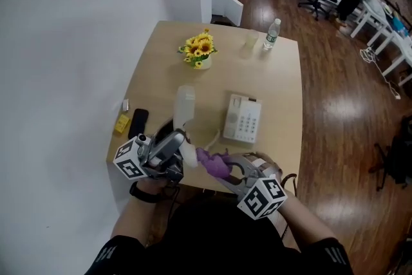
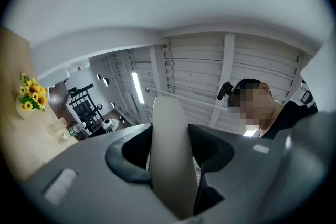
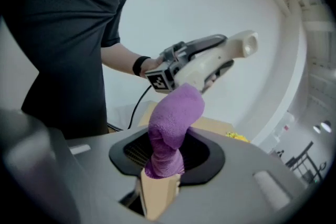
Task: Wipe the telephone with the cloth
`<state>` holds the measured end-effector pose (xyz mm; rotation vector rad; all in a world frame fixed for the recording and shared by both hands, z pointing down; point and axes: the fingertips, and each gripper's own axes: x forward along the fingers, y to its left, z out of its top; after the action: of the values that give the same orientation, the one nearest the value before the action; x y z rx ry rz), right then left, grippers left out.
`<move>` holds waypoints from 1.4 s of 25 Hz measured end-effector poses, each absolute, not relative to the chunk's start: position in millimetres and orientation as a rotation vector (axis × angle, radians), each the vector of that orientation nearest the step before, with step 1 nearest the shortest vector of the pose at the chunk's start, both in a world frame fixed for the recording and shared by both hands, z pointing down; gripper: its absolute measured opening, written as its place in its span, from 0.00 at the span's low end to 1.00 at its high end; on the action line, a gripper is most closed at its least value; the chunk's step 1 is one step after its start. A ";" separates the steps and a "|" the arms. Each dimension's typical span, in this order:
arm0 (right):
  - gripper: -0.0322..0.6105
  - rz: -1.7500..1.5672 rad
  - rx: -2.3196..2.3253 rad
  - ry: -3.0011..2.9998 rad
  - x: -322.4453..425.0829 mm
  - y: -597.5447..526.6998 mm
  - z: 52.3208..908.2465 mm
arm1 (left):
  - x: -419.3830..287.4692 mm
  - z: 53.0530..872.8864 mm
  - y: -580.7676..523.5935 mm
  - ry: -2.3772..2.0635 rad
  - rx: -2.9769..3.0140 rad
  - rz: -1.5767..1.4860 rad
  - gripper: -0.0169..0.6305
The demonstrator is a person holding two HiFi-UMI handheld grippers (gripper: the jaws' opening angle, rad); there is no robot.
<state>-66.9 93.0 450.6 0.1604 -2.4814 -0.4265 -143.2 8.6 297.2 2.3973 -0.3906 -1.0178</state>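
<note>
The white telephone base (image 1: 243, 118) lies on the wooden table (image 1: 283, 93), its handset lifted off. My left gripper (image 1: 175, 150) is shut on the white handset (image 1: 185, 106), which points up towards the camera; in the left gripper view the handset (image 2: 170, 155) fills the gap between the jaws of the left gripper (image 2: 170, 176). My right gripper (image 1: 226, 168) is shut on a purple cloth (image 1: 212, 163), and the cloth's tip sits against the handset's lower end. In the right gripper view the cloth (image 3: 170, 123) rises from the right gripper (image 3: 160, 178) towards the handset (image 3: 220, 55).
A pot of sunflowers (image 1: 199, 51), a glass (image 1: 251, 42) and a water bottle (image 1: 271, 34) stand at the table's far end. A black phone (image 1: 138, 123) and a yellow object (image 1: 121, 123) lie near the left edge. A white wall runs along the left.
</note>
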 end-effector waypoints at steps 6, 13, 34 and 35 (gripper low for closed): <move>0.27 -0.160 0.418 -2.459 -16.7 5.8 511.5 | -147.9 316.0 5.7 -0.414 2.323 -1.027 0.35; 0.27 -0.040 0.561 -2.295 22.7 -116.3 584.0 | -133.6 329.0 -7.1 -0.429 2.317 -0.982 0.35; 0.27 -0.136 0.360 -2.023 -14.7 -209.6 720.8 | -54.6 378.0 -57.4 -0.423 2.311 -0.738 0.35; 0.27 -0.139 0.354 -2.027 -15.5 -202.9 722.6 | -54.2 378.9 -59.0 -0.421 2.309 -0.735 0.35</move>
<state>-15.5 -202.9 722.6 0.3538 -2.0274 -0.1394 -54.2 -59.0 378.9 2.3094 -0.4212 -0.7353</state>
